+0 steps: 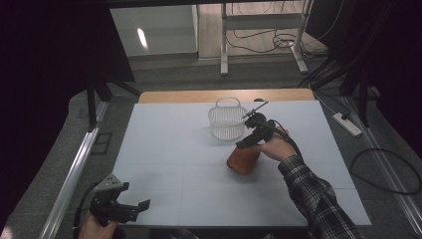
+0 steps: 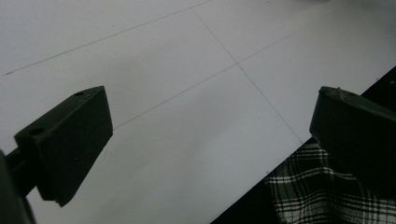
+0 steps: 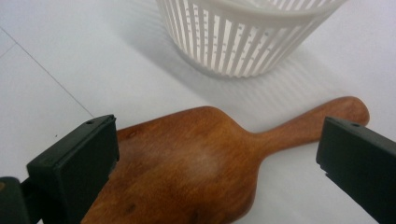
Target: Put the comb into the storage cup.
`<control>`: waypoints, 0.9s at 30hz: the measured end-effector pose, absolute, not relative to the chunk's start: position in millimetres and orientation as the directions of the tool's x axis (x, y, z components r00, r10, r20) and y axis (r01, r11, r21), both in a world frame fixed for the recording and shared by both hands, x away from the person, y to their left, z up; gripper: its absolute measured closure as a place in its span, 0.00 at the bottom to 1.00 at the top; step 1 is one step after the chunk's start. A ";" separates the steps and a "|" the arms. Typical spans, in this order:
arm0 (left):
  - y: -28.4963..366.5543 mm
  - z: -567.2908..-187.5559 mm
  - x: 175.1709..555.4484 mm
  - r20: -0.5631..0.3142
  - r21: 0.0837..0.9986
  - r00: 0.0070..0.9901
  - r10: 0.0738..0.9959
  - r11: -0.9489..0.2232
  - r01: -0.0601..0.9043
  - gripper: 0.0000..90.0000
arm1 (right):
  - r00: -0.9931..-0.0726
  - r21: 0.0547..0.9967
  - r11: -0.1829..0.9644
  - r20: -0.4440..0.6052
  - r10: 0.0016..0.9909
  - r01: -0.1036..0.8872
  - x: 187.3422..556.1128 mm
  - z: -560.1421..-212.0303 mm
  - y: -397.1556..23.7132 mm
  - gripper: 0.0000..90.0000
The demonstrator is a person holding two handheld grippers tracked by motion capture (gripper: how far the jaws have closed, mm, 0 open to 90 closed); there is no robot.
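Nearest the camera, at the lower left of the high view, the left hand-held gripper (image 1: pixel 141 207) hovers over the near edge of the desk (image 1: pixel 169 149), its jaws spread wide with only bare white surface between them. That surface is smooth and matt, crossed by thin seam lines. Right of centre, the right hand-held gripper (image 1: pixel 247 143) hangs just above a wooden brush (image 1: pixel 243 160), jaws apart and straddling it without touching. Its back is glossy reddish-brown wood, broad and rounded, narrowing to a slim handle (image 3: pixel 317 122). Just beyond the handle stands a white plastic basket (image 1: pixel 227 121), round, with slatted walls and a loop handle. A plaid sleeve (image 1: pixel 318 199) crosses the lower right.
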State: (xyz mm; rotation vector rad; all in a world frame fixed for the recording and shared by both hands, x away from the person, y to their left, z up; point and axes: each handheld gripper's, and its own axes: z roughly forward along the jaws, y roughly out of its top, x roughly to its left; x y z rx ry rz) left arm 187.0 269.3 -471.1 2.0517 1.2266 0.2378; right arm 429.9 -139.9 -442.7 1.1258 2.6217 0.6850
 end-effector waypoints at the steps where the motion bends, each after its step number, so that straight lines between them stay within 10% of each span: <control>1: 269.3 -471.1 187.0 -0.197 0.663 0.529 0.825 -0.285 0.692 0.00 | -0.688 0.492 0.601 -0.006 0.726 0.630 430.4 -443.3 -139.2 0.00; 16: 269.8 -471.2 187.0 -0.202 0.663 0.527 0.826 -0.280 0.694 0.00 | -0.689 0.454 0.619 -0.017 0.725 0.640 440.2 -451.0 -125.5 0.03; 27: 269.8 -471.2 187.1 -0.203 0.663 0.528 0.824 -0.281 0.694 0.00 | -0.736 0.438 0.655 0.023 0.677 0.616 441.4 -450.9 -122.6 0.69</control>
